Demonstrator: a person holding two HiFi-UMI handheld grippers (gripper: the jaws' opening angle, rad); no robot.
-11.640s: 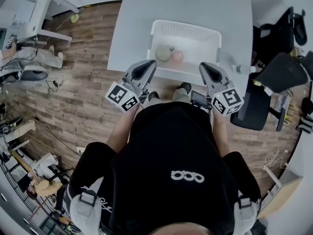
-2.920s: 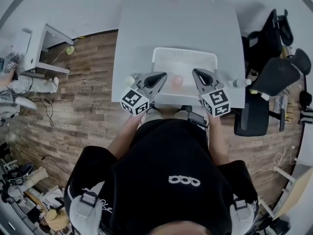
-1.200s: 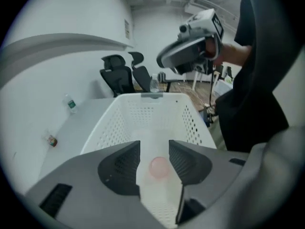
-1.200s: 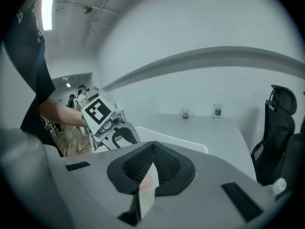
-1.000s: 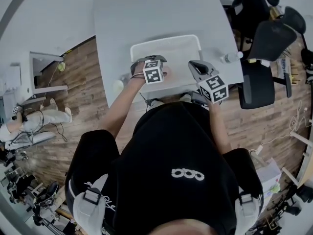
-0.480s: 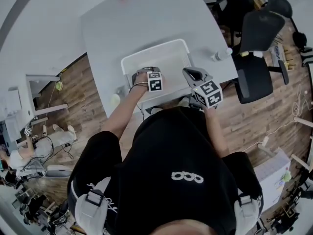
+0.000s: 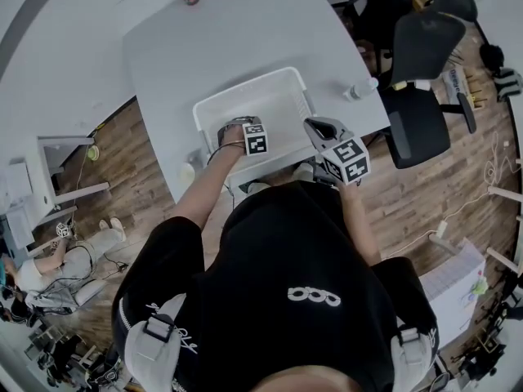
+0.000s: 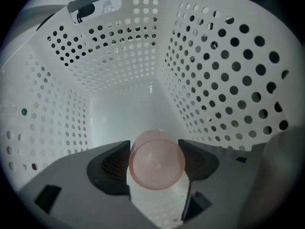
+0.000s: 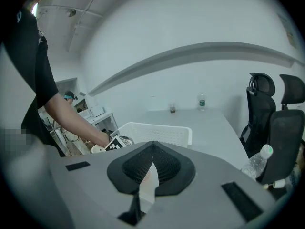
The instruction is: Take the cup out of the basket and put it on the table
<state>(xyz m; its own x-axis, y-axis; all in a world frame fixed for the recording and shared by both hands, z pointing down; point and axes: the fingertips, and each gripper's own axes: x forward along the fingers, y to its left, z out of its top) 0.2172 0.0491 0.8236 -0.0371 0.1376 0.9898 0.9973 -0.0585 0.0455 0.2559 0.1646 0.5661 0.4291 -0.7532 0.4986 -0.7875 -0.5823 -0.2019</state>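
Left gripper view showed the pink cup (image 8: 157, 162) lying on its side on the floor of the white perforated basket (image 8: 224, 80). Its long axis ran along the line of the left tool (image 8: 155, 147): one round end faced the camera and the other pointed toward the far basket wall. I could not tell whether the near end was the mouth or the base. The left tool reached down into the basket with its jaws opening. The cup lay between the two dark pads, which stood close on either side without clamping it.

From the head view, the basket (image 7: 245, 96) sat near the person's edge of a pale grey worktop (image 7: 237, 39), with the left tool (image 7: 245, 133) inside it. The right tool (image 7: 317, 126) hung just beside the basket's right end. In its own view the right tool (image 9: 152, 149) had its jaws together with nothing between them.

A clear water bottle (image 7: 359, 90) stood at the worktop's right edge, close to a black office chair (image 7: 417, 113). Wood-plank flooring (image 7: 425, 202) ran around the worktop.

The cup was translucent and pale pink, smooth and plain.
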